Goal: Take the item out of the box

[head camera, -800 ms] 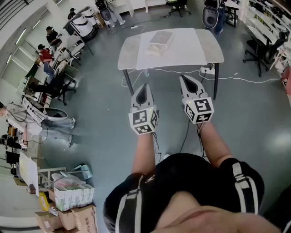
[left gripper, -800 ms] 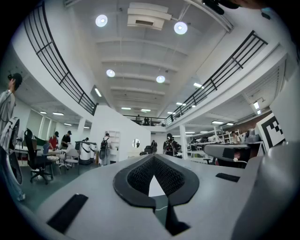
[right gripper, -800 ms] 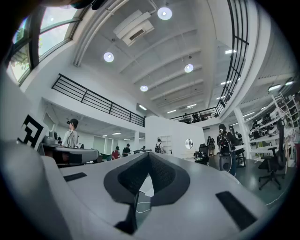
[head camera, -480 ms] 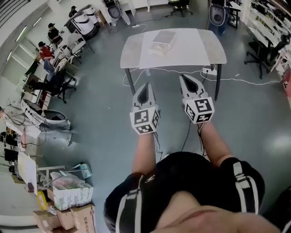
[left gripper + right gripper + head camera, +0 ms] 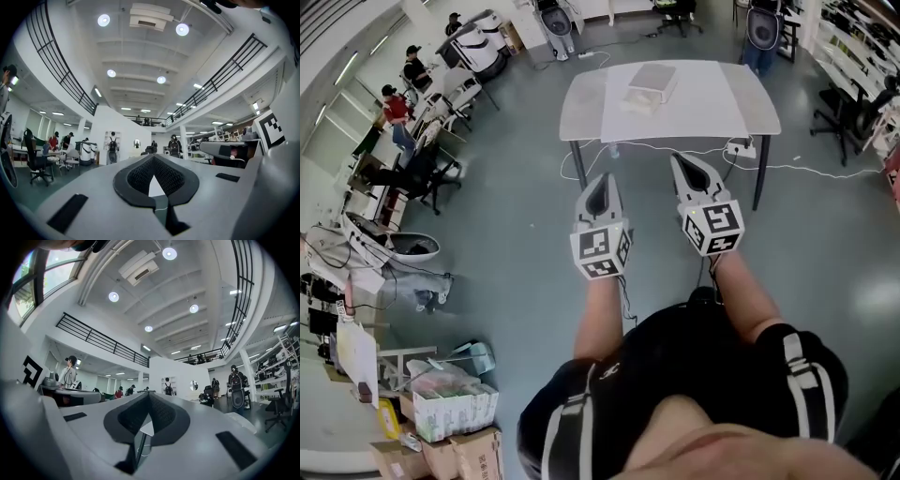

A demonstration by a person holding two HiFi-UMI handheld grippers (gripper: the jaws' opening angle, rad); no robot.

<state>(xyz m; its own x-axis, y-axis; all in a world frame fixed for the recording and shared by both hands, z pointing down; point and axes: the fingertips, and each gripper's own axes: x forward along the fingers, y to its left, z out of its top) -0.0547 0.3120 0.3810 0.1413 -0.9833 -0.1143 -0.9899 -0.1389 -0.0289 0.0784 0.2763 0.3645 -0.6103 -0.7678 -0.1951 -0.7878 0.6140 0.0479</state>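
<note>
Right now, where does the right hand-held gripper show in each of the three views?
Head view: the right hand-held gripper is right of centre, jaws shut, pointing up the picture.
Left gripper view: right hand-held gripper at the right edge, seen side-on, its marker cube above.
Right gripper view: right hand-held gripper, its own shut jaws, lower centre.
Shared landmark: the left hand-held gripper, beside it in all three.
</note>
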